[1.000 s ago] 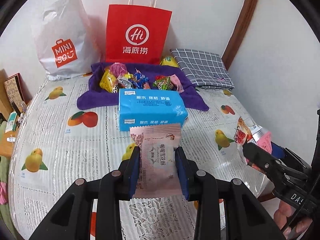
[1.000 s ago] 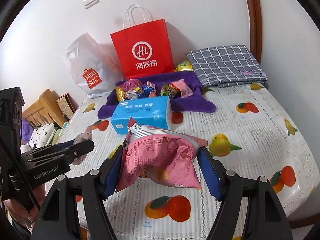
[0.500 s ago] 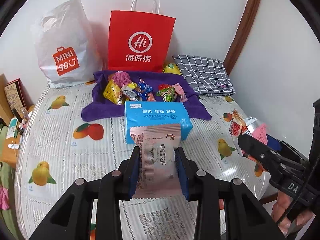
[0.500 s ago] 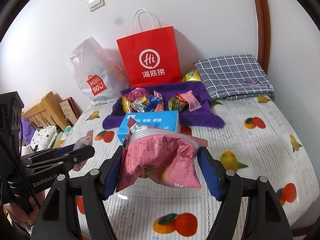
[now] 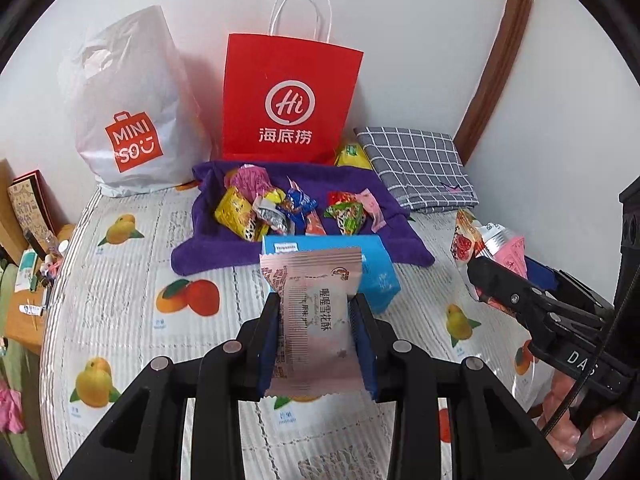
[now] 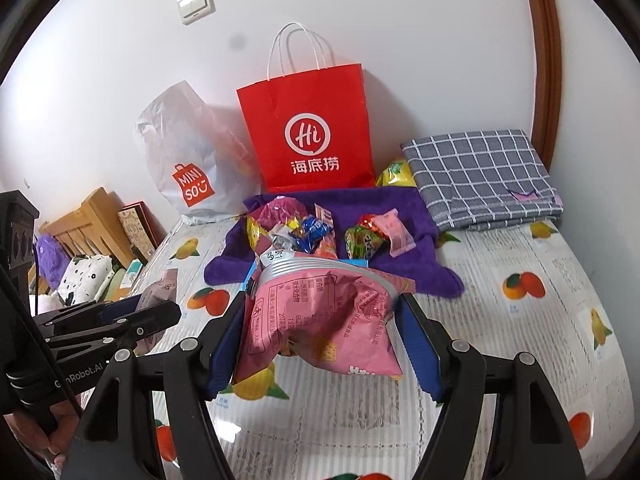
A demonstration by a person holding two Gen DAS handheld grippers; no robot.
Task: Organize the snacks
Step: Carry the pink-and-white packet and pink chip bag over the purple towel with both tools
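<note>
A red paper bag (image 5: pixel 290 108) stands upright against the white wall at the back of the table (image 5: pixel 120 300), which wears a fruit-print cover. Left of the red bag, touching it, slumps a white plastic shopping bag (image 5: pixel 128 108). Right of the red bag lies a folded grey checked cloth (image 5: pixel 416 168). A purple towel (image 5: pixel 208 252) spreads in front of the red bag, and a blue tissue pack (image 5: pixel 380 268) sits at the towel's near edge. High on the wall, left of the red bag, is a light switch (image 6: pixel 196 5).
</note>
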